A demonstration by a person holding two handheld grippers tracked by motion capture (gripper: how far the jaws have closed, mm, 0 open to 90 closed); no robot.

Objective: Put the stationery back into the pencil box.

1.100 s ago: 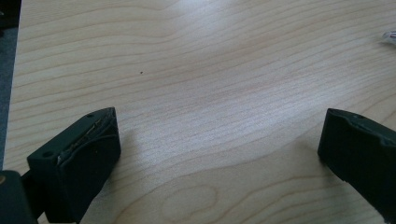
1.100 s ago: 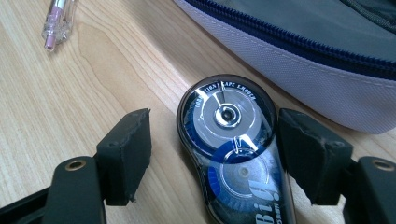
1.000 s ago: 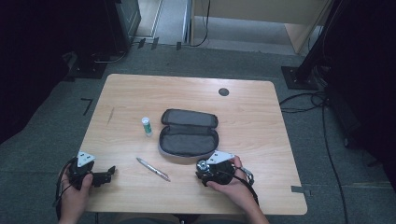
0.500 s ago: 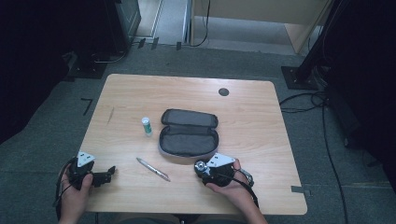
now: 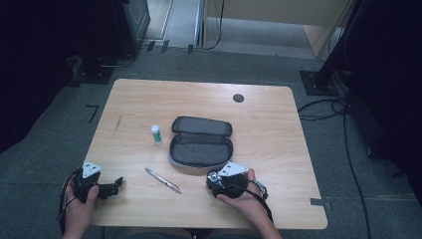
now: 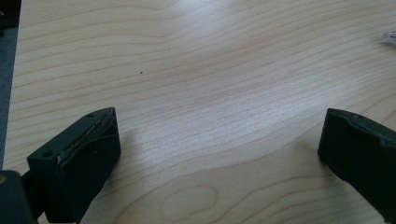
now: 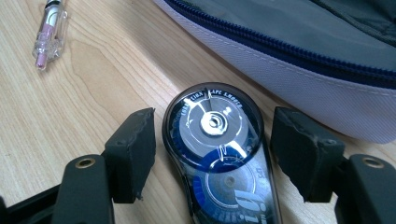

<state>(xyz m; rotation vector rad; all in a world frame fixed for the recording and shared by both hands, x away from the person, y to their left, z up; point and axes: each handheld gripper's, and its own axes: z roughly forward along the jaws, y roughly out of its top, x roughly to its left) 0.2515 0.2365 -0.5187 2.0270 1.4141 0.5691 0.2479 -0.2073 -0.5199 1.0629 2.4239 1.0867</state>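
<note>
Desk [image 5: 278, 104]: unchanged; case [image 5: 201, 149] open mid-desk; tape roller [image 7: 219, 154] flat by near edge, beside case; right gripper [image 7: 212, 154] fingers astride it, gaps both sides, just reopened, so unheld; left gripper [image 6: 215, 154] spread, empty, near-left corner.

correction tape [image 7: 219, 154]: dark clear shell, blue and silver reels
pencil case [image 7: 299, 70]: grey lining, navy zip, pale lilac outside
pen [image 7: 49, 35]: clear, pink inside
glue stick [image 5: 156, 134]: white, green band
table [image 5: 278, 124]: light wood grain
</note>
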